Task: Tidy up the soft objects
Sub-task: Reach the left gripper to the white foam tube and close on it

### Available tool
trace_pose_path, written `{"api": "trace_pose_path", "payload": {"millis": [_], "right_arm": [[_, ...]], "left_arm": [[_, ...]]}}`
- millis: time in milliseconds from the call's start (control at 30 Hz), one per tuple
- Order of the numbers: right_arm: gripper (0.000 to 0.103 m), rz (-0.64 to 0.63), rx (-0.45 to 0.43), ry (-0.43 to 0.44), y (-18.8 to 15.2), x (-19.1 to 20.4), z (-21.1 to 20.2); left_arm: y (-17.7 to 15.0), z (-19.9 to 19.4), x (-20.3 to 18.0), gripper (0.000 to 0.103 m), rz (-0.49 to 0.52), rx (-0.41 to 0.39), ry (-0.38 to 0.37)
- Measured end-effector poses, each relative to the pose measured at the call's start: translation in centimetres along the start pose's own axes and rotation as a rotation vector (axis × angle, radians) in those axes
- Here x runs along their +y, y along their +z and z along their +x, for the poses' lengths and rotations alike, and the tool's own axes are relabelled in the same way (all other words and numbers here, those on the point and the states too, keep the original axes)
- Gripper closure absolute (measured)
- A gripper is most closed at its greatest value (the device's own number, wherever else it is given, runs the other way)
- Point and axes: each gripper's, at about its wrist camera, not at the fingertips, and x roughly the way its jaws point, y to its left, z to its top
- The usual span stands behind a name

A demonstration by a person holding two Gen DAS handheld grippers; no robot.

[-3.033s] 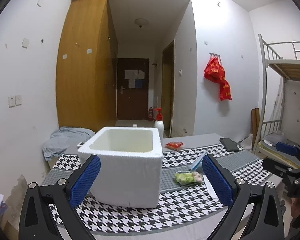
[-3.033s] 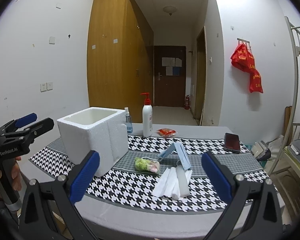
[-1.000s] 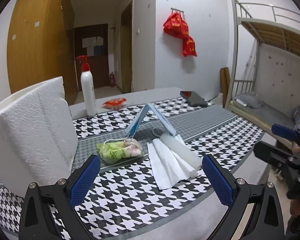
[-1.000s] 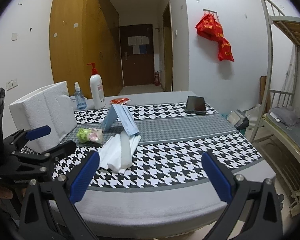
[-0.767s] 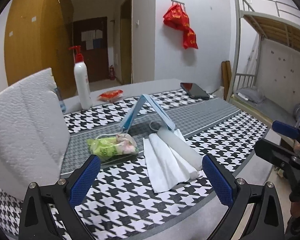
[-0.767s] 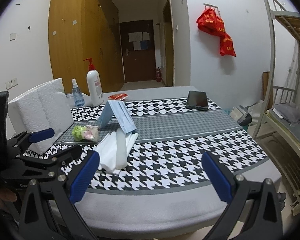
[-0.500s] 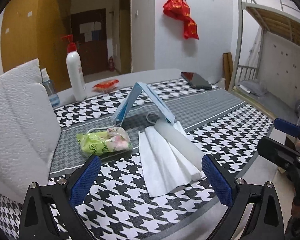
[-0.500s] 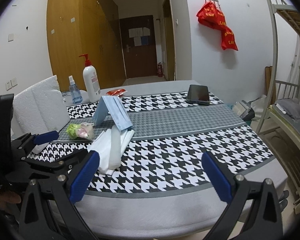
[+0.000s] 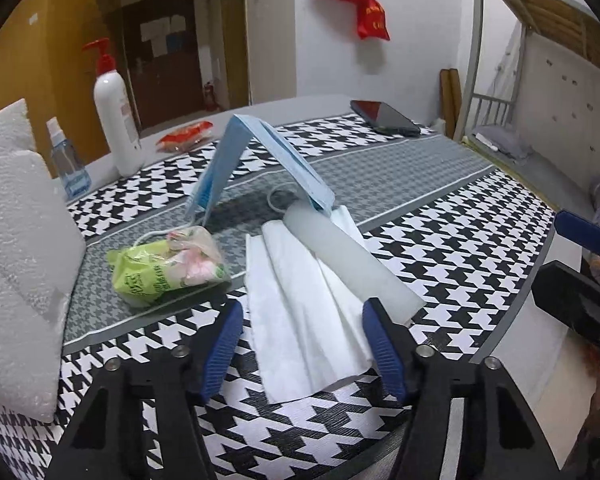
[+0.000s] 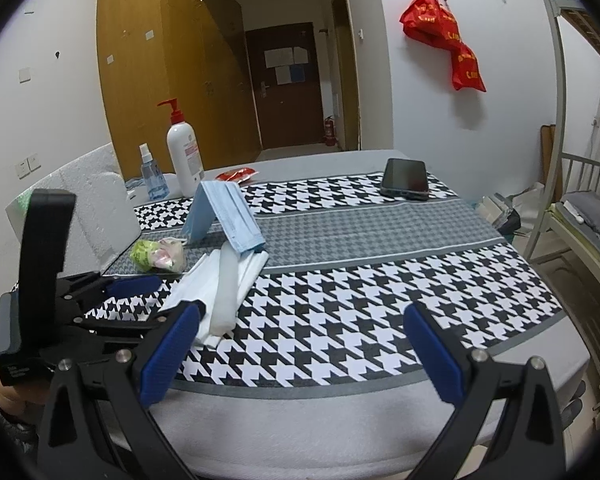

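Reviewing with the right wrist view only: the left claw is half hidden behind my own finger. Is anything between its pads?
Observer: Yes. In the left wrist view the left claw straddles the near end of the folded white tissues. Its jaws are closing but not yet pinching.
Operator: Is the pale roll inside that gap too?
Observer: No. It lies on the tissues, and its near end sits just outside the pad on the picture's right.
Operator: And the green packet?
Observer: It lies apart from the tissues, to the left of the claw's gap and beyond the pad on that side.
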Motion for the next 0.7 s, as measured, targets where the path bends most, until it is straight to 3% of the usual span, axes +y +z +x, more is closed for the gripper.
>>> {"api": "trace_pose_path", "payload": {"millis": [300, 467, 567, 700], "right_arm": [[0.000, 0.002, 0.015, 0.016, -0.3, -0.2, 0.6], [0.000, 0.014, 0.021, 0.014, -0.5, -0.5, 0.8], [0.000, 0.022, 0.025, 0.007, -0.6, -0.7, 0.8], [0.000, 0.025, 0.022, -0.005, -0.6, -0.8, 0.3]], "left_arm": [[0.2, 0.5, -0.8, 0.059, 0.031, 0.027, -0.012], [0.5, 0.8, -1.3, 0.086, 0.050, 0.036, -0.070], [0.7, 0.9, -1.8, 0.094, 0.070, 0.033, -0.092], [0.4, 0.4, -2.4, 0.095, 0.090, 0.038, -0.144]]}}
